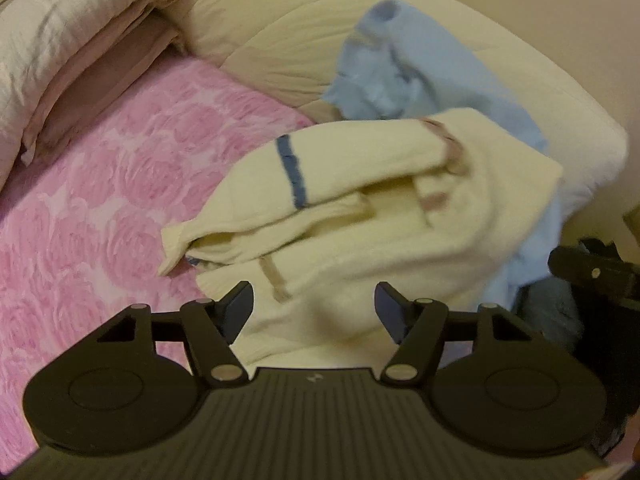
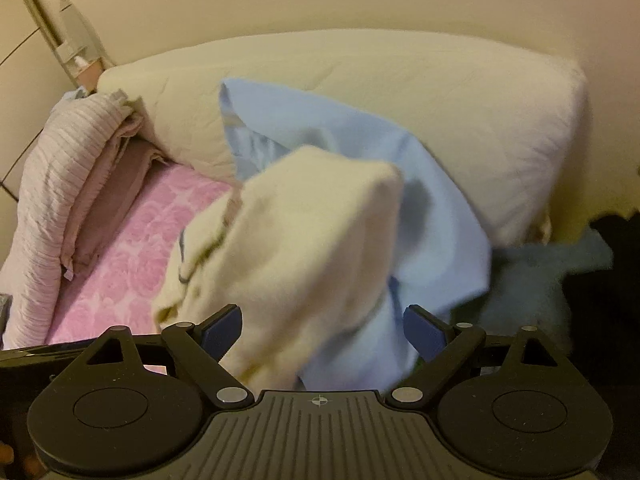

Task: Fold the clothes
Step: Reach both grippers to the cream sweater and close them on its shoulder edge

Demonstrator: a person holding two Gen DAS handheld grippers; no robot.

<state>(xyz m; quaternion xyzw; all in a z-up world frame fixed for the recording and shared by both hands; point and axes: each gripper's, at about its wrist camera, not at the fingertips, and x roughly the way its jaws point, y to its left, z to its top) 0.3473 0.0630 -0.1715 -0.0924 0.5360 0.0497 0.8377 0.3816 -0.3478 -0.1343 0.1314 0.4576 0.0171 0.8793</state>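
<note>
Clothes: one cream garment [image 1: 360, 216] with blue stripe, heaped on one light-blue garment [image 1: 384, 68], both on pink bedspread [image 1: 100, 200] before one cream duvet [image 2: 400, 92]. Two grippers, left [image 1: 314, 308] and right [image 2: 322, 330], jaws apart, gripping nothing. No legible writing.

No words, brand names or numbers can be read anywhere (both views are soft with blur); the garments and bedding carry only stripes and a rose pattern.
</note>
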